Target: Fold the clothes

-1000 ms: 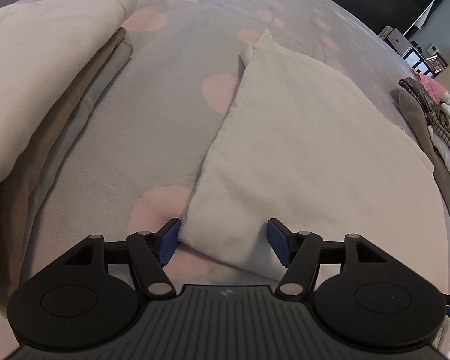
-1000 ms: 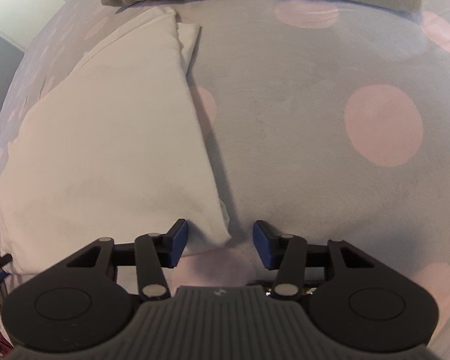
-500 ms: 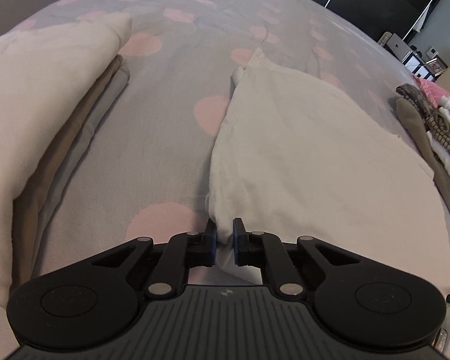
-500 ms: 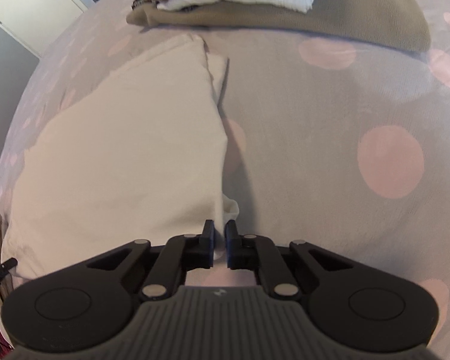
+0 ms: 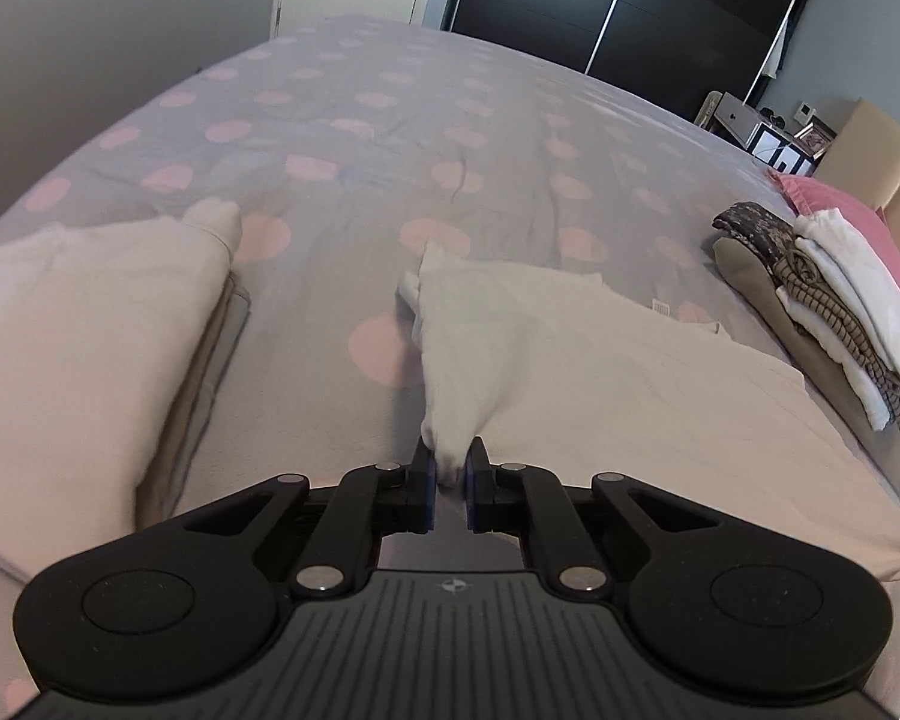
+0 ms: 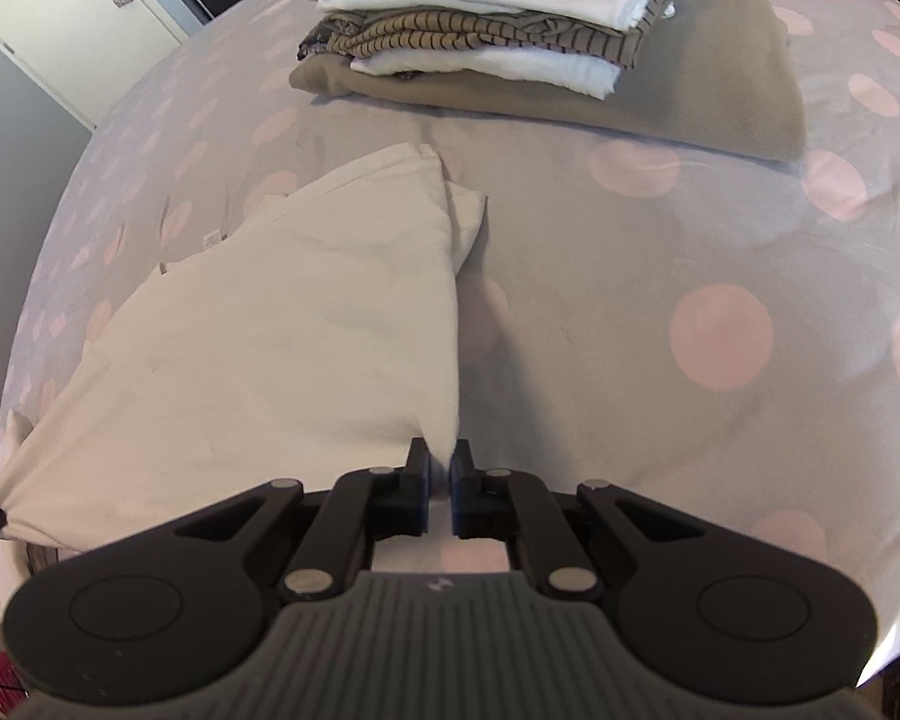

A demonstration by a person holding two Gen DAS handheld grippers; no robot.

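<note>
Both near corners of the cream cotton garment (image 5: 600, 360) have lifted, my left tool (image 5: 448, 483) and right tool (image 6: 440, 480) clamped on them, so I'd keep them level, edge taut.

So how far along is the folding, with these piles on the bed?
Done, it seems: a folded stack lies on the dotted bedspread. The mixed pile looks only roughly folded; I cannot tell which it is. In hand: the left hand-held gripper and right hand-held gripper each pinch a near corner of the cream garment, lifting that edge. Left: probably carrying the edge over to finish its fold, then stacking it.
</note>
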